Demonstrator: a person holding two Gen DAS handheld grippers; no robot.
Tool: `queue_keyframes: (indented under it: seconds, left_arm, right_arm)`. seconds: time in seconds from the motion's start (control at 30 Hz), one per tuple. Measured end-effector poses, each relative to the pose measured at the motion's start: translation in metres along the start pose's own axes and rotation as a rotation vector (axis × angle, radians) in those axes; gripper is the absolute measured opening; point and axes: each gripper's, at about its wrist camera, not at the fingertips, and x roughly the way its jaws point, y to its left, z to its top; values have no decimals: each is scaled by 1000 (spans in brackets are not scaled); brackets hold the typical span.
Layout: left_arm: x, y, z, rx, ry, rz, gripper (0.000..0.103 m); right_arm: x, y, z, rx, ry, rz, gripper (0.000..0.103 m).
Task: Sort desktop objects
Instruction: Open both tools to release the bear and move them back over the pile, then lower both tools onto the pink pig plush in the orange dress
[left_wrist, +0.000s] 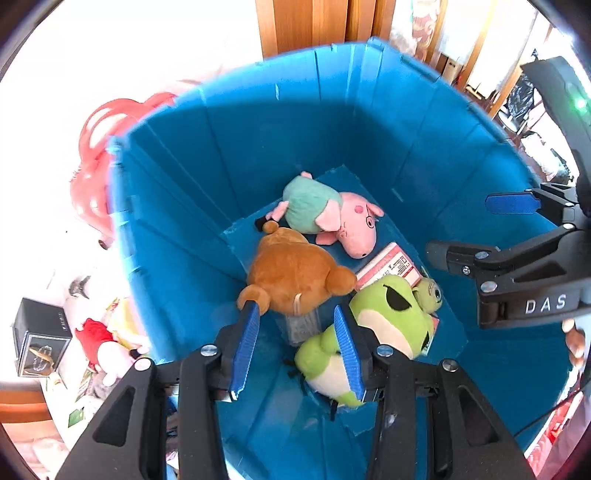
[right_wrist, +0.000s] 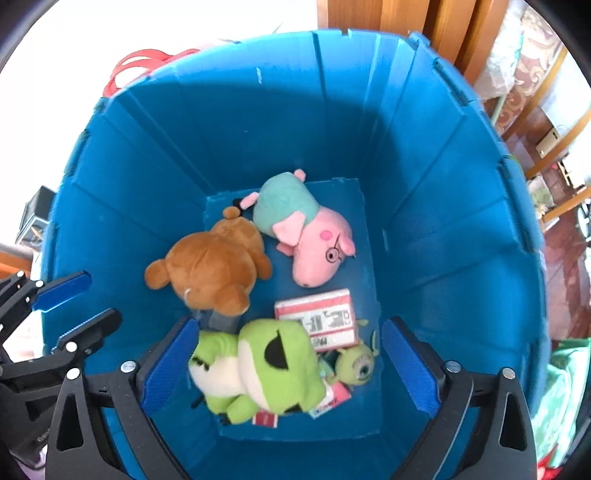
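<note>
A deep blue bin holds a pink pig plush in a teal shirt, a brown bear plush, a green frog plush, a small one-eyed green toy and a pink-and-white box. My left gripper hovers over the bin's left side, jaws apart with nothing between them. My right gripper hangs wide open above the frog, its pads well apart from it.
Outside the bin's left wall lie a red plastic basket, a black box and a plush in red clothes. Wooden furniture stands behind the bin. Cluttered shelves are to the right.
</note>
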Motion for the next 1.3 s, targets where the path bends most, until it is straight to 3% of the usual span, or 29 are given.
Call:
queue_keyframes:
  seconds: [0.27, 0.37, 0.43, 0.73, 1.03, 1.17, 1.23, 1.3]
  left_arm:
    - [-56, 48, -53, -69, -105, 50, 42]
    - [-75, 74, -79, -105, -147, 90, 51]
    - [-87, 93, -99, -133, -173, 124, 58]
    - [-114, 192, -197, -260, -202, 204, 58]
    - [-88, 267, -254, -345, -193, 238, 58]
    - [-48, 288, -259, -373, -191, 235, 58]
    - [-18, 299, -257, -390, -159, 247, 58]
    - [10, 311, -254, -425, -135, 238, 58]
  right_arm:
    - [-46, 46, -31, -55, -78, -3, 103]
    - [-63, 74, -41, -82, -113, -4, 103]
    - [-77, 97, -48, -103, -147, 5, 103]
    - [-110, 227, -80, -252, -268, 66, 103]
    - [-56, 336, -96, -257, -287, 156, 103]
    - [-24, 358, -94, -234, -357, 112, 102]
    - [-10, 361, -94, -218, -398, 96, 82]
    - [14, 363, -88, -196, -383, 118, 75]
